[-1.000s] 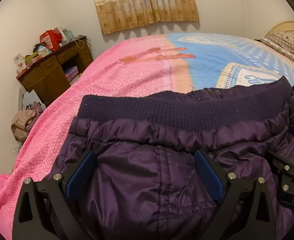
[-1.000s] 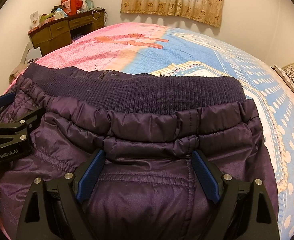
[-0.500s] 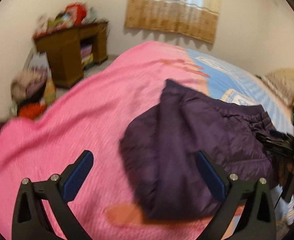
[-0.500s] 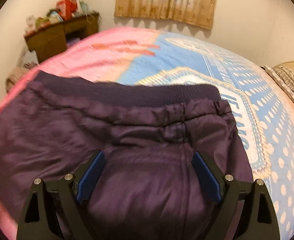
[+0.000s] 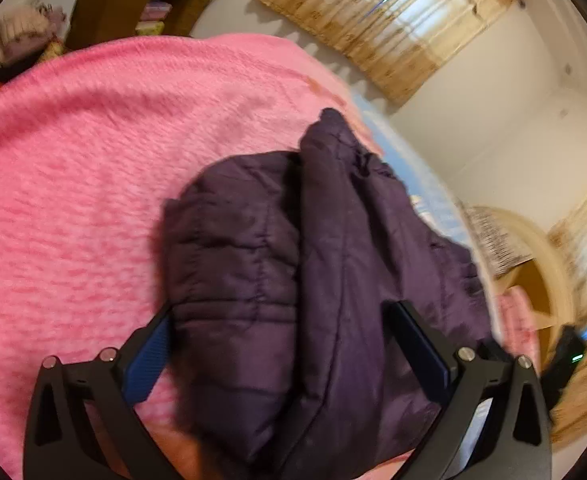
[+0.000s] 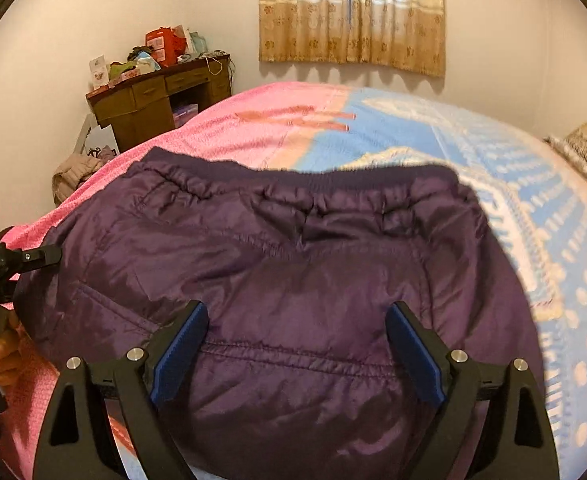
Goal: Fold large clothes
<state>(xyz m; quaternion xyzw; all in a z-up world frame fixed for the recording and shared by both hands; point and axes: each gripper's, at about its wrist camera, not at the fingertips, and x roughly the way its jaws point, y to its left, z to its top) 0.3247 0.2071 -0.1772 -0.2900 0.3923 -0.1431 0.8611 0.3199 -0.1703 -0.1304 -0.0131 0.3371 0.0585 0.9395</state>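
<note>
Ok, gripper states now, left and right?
Left gripper: open, holding nothing, over the jacket.
Right gripper: open, holding nothing.

Dark purple jacket (image 6: pixel 285 288), pink-blue bedspread (image 6: pixel 413 132)

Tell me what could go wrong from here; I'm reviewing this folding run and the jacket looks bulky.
The purple jacket is puffy and slick-looking, so the fold may spring open or slide once let go. Both the left gripper and right gripper are open, holding nothing down. In the left wrist view the layers sit bunched and uneven on the pink blanket, so another fold could lock in creases.
</note>
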